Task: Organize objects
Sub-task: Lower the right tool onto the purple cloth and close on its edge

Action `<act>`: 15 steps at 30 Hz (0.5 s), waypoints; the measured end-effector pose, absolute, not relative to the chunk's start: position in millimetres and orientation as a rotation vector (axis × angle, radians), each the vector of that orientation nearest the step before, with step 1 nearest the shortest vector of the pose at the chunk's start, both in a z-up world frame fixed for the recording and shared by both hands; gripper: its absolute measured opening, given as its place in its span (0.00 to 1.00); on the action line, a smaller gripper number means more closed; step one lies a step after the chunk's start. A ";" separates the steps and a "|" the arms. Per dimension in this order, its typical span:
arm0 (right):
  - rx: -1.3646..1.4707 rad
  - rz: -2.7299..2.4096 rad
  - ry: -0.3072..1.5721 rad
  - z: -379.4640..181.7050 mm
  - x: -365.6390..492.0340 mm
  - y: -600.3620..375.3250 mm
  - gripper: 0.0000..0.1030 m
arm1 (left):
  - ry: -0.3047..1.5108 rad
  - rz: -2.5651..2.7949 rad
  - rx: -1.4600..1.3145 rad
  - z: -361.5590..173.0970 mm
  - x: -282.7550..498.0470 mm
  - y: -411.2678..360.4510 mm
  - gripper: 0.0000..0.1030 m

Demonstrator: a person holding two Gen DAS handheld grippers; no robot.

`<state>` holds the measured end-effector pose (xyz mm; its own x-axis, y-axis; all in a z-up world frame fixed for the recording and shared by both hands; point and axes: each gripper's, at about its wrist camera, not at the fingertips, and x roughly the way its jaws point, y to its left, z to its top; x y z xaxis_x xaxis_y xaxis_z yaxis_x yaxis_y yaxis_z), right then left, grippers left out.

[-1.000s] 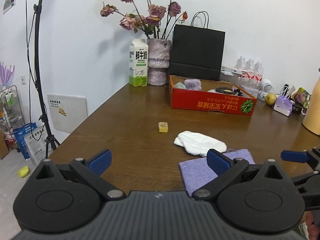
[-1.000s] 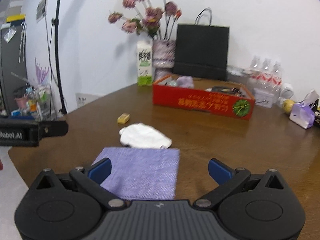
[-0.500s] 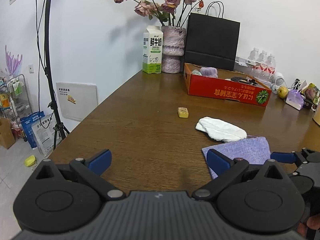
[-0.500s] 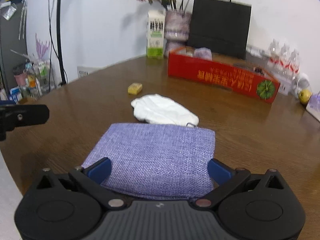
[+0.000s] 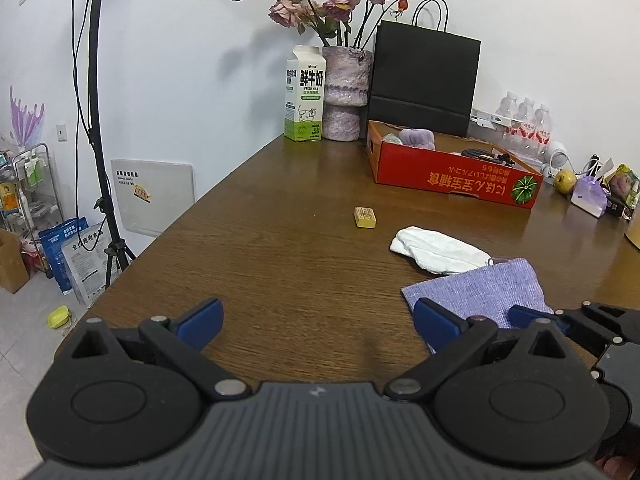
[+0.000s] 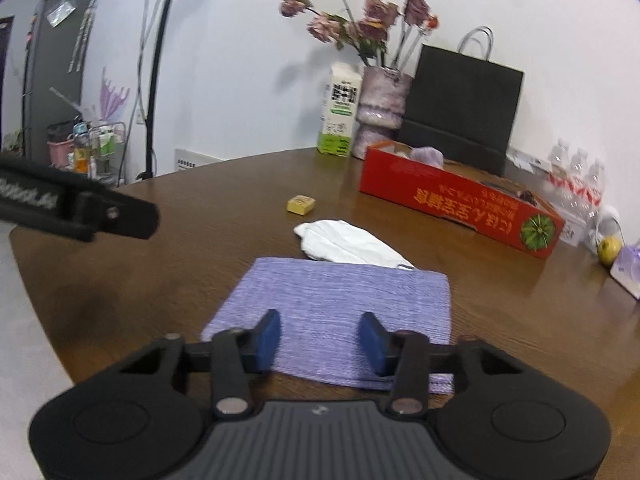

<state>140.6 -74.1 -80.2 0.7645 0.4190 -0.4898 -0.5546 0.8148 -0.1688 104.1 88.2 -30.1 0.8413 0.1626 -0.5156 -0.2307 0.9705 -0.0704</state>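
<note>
Here, purple cloth (image 6: 340, 304) flat, long axis crosswise, right gripper (image 6: 320, 344) closing over it.

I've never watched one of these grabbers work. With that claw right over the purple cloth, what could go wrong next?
The right gripper has just been closing over the purple cloth, with a gap left between its pads; it may pinch only a fold or slip off. The white cloth meets the purple one's far edge, so lifting could drag it along.

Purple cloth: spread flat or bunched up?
Spread flat. The purple cloth lies as a smooth rectangle on the table, its corners showing.
</note>
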 end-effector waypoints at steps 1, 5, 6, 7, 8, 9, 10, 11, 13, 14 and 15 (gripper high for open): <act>-0.315 0.540 0.454 -79.8 140.8 -74.0 0.37 | 0.533 0.208 -0.132 -30.1 103.9 87.9 1.00; -0.246 0.544 0.468 -72.1 147.6 -84.8 0.80 | 0.523 0.206 -0.129 -28.4 100.7 88.3 1.00; -0.231 0.540 0.463 -69.6 149.1 -87.6 0.97 | 0.521 0.208 -0.130 -28.1 100.3 88.8 1.00; -0.211 0.539 0.461 -65.2 151.9 -91.4 1.00 | 0.520 0.209 -0.132 -28.0 100.4 89.4 1.00; -0.188 0.539 0.464 -61.0 155.5 -94.8 1.00 | 0.520 0.211 -0.135 -27.8 100.4 90.2 1.00; -0.159 0.536 0.483 -56.1 161.6 -98.7 1.00 | 0.520 0.213 -0.136 -27.8 100.6 90.4 1.00; -0.135 0.534 0.514 -53.0 168.9 -101.6 1.00 | 0.520 0.213 -0.137 -27.8 100.6 90.8 1.00; -0.111 0.533 0.558 -51.3 178.4 -103.8 1.00 | 0.521 0.212 -0.137 -27.8 100.4 90.7 1.00; -0.092 0.532 0.649 -53.8 197.2 -103.9 1.00 | 0.521 0.210 -0.136 -27.7 100.2 90.2 1.00; -0.098 0.527 0.677 -57.2 203.0 -101.9 1.00 | 0.522 0.208 -0.135 -28.1 100.5 89.7 1.00; -0.112 0.521 0.699 -62.0 206.6 -98.7 1.00 | 0.524 0.206 -0.134 -28.8 100.7 89.3 1.00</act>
<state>206.6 -98.7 -62.0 0.6437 0.4198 -0.6398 -0.4935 0.8668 0.0722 100.7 89.3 -28.8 0.8457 0.1602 -0.5090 -0.2287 0.9707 -0.0745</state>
